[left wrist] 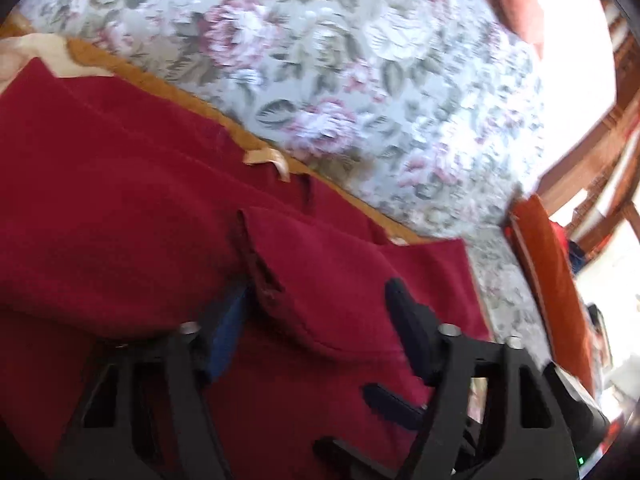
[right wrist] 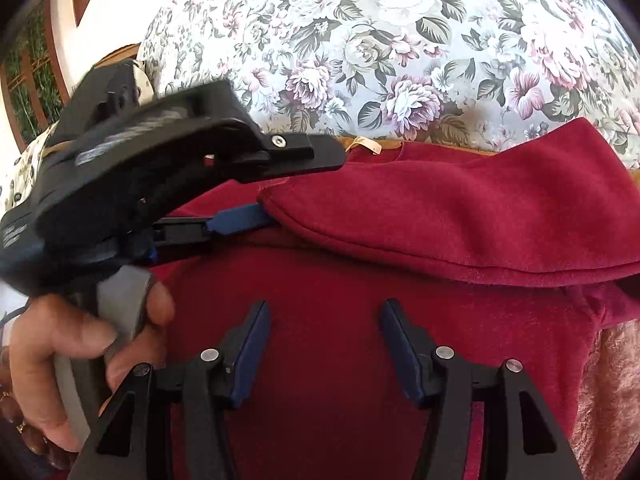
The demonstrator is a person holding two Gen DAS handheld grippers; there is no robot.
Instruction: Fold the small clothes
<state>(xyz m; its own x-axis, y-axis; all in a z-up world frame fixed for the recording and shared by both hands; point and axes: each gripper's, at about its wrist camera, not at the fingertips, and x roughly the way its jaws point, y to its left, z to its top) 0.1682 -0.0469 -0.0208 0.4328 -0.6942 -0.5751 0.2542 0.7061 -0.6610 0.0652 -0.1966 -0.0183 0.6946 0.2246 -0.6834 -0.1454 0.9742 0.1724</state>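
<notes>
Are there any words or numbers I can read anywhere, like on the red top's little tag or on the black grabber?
None can be read.
Cream tag on the red top: too small, blurred.
Pale lettering on the left gripper body: too blurred.
Flowery cover: pattern only, no words.

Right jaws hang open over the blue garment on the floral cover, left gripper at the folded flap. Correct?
Almost. The garment is dark red, not blue; only the gripper pads are blue. The right wrist view shows it plainly: the right gripper has open jaws above red cloth on the floral cover, and the left gripper sits at the folded flap.
</notes>
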